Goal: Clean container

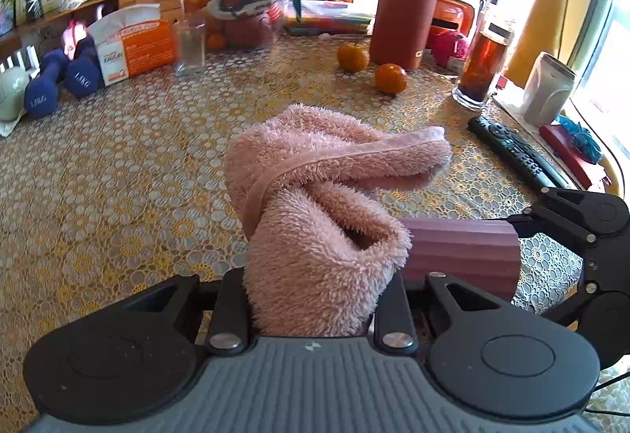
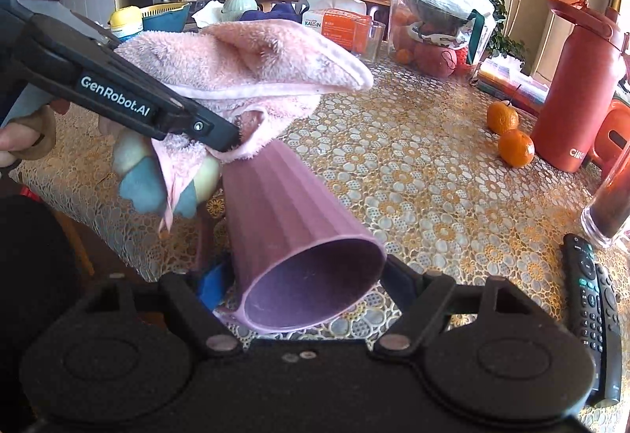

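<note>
My left gripper (image 1: 315,295) is shut on a fluffy pink cloth (image 1: 315,197) that bulges up between its fingers. To its right lies a mauve ribbed cup (image 1: 460,252), tilted on its side and held by my right gripper (image 1: 551,224). In the right wrist view my right gripper (image 2: 307,295) is shut on the cup (image 2: 283,208) near its rim, with the open mouth facing the camera. The left gripper (image 2: 224,136) presses the cloth (image 2: 244,55) against the cup's far, base end. The cup's inside looks bare.
The table (image 1: 118,177) has a yellow lace cover. Two oranges (image 1: 390,78), a red bottle (image 1: 405,0), a glass of dark tea (image 1: 480,67) and a remote (image 1: 512,149) stand at the right. Blue dumbbells (image 1: 59,78), a tissue box (image 1: 134,43) and a bare glass (image 1: 191,47) are at the far left.
</note>
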Available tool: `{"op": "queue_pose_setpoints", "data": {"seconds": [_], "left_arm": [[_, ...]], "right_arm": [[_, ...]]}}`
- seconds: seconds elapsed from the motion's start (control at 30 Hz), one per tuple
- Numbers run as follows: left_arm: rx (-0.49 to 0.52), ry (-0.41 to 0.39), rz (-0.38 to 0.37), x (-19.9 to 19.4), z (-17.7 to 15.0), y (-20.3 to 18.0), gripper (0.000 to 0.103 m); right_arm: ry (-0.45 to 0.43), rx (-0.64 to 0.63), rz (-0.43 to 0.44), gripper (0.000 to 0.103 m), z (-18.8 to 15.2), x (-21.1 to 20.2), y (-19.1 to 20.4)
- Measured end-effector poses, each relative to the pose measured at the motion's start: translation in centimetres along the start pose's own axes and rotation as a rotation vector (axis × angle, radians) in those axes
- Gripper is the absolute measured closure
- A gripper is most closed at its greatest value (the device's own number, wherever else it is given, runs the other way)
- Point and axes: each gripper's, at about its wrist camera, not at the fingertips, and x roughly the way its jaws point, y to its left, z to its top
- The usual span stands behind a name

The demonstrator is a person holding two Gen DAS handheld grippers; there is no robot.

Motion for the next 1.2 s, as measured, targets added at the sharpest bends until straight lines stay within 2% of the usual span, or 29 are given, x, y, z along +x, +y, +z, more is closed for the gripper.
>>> {"op": "queue_pose_setpoints", "data": {"seconds": [0.1, 0.2, 0.37, 0.43, 0.53, 0.7, 0.93, 1.2], "left_arm": [[-0.041, -0.008, -0.025, -0.8, -0.3, 0.7, 0.077], [-0.037, -0.036, -0.088, -2.3, -0.3, -0.2, 0.077], [0.062, -0.056, -0.193, -3.6, 0.1, -3.7, 0.077], [0.093, -0.047, -0.238, -3.5, 0.2, -5.0, 0.077], [0.145, -0.022, -0.266, -2.8, 0.2, -6.4, 0.077], [0.169, 0.019, -0.25, -1.2, 0.2, -6.5, 0.077], [0.118, 0.017, -0.228, -0.7, 0.2, -4.6, 0.077], [0.064, 0.017, -0.157, -0.2, 0.0, -1.7, 0.077]], "right_arm": [[0.001, 0.004, -0.002, 0.023, 0.0, 0.0, 0.0], [0.002, 0.01, -0.001, 0.023, 0.1, 0.1, -0.1], [0.005, 0.014, -0.002, 0.023, 0.2, 0.2, -0.1], [0.005, 0.013, -0.003, 0.023, 0.2, 0.2, -0.1], [0.006, 0.001, -0.004, 0.023, 0.2, 0.2, 0.0], [0.008, -0.042, -0.003, 0.023, 0.0, 0.0, 0.4], [0.005, 0.016, 0.026, 0.023, 0.0, 0.2, -0.8], [0.004, 0.028, 0.038, 0.024, -0.1, -0.2, -0.7]]}}
